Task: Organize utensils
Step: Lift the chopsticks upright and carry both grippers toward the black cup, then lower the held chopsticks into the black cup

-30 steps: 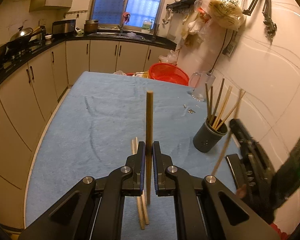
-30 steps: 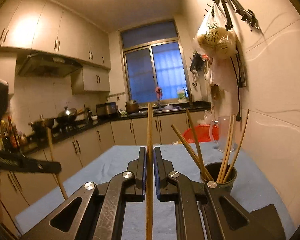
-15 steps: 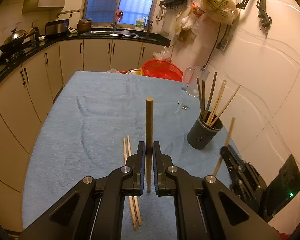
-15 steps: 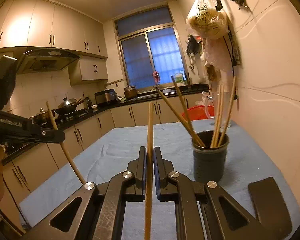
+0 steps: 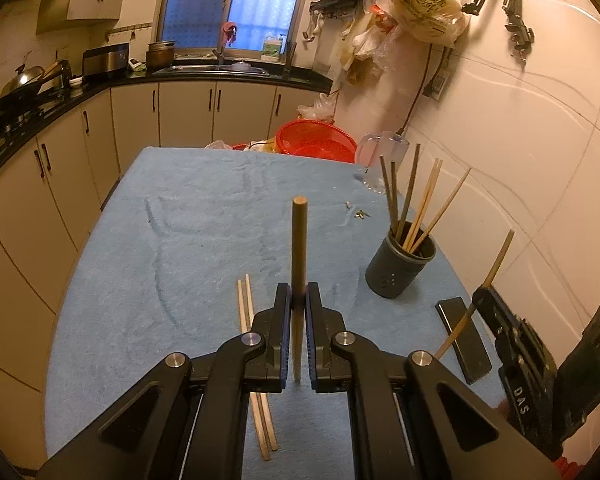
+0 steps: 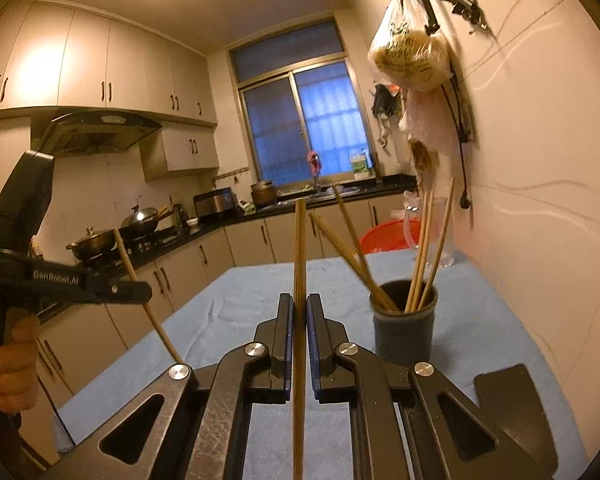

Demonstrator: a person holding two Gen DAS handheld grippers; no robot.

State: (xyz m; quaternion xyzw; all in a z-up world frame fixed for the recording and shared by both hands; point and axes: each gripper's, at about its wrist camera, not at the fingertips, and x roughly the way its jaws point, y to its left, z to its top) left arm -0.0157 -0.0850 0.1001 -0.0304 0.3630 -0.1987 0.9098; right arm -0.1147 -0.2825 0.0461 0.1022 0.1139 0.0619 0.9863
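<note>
On a blue-clothed table (image 5: 204, 240), two loose chopsticks (image 5: 256, 364) lie at 7 o'clock of the left gripper (image 5: 299, 300), whose jaws are clenched on one upright chopstick (image 5: 299, 248). At 3 o'clock stands a dark holder (image 5: 400, 268) of chopsticks; at 4 o'clock the right gripper (image 5: 482, 296) pinches another chopstick (image 5: 496, 264). These sticks look light, stiff and slippery, best gripped mid-shaft; only the right wrist view shows the person's hand (image 6: 10, 364) and hides the loose pair.
</note>
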